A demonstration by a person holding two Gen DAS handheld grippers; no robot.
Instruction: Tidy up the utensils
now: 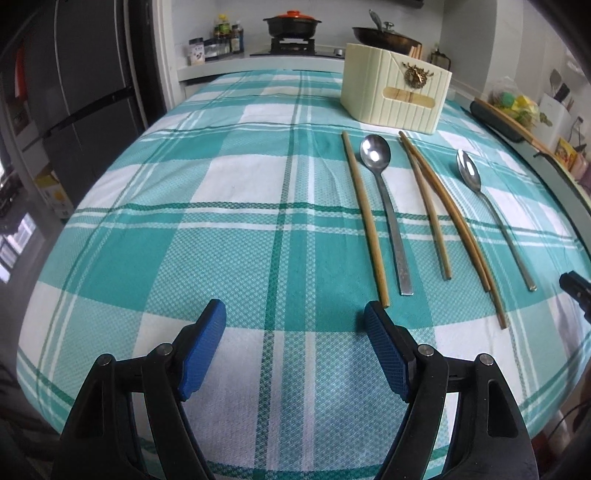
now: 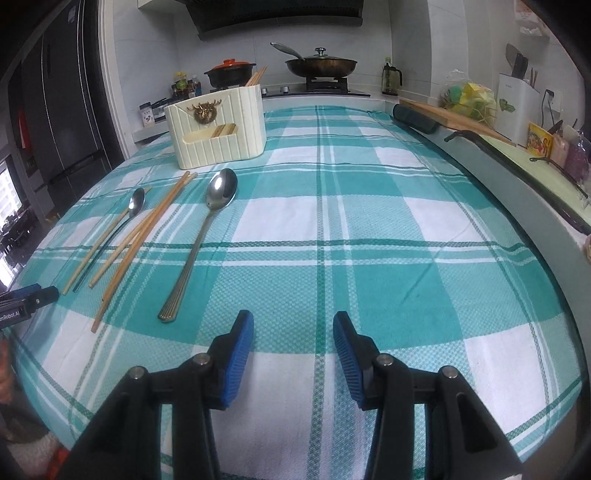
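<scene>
A cream utensil holder (image 1: 395, 88) stands at the far side of the table, with a few chopsticks inside; it also shows in the right wrist view (image 2: 218, 129). In front of it lie a single chopstick (image 1: 364, 218), a steel spoon (image 1: 386, 210), several more chopsticks (image 1: 443, 214) and a second spoon (image 1: 491, 210). In the right wrist view the spoons (image 2: 201, 236) (image 2: 122, 225) and chopsticks (image 2: 144, 236) lie to the left. My left gripper (image 1: 295, 321) is open and empty, near the single chopstick's end. My right gripper (image 2: 293, 332) is open and empty, right of the spoon handle.
A teal and white checked cloth (image 2: 369, 258) covers the table. A stove with a red-lidded pot (image 1: 291, 22) and a pan (image 2: 321, 64) stands behind. A counter with a cutting board (image 2: 454, 118) runs along the right. A fridge (image 1: 74, 92) stands left.
</scene>
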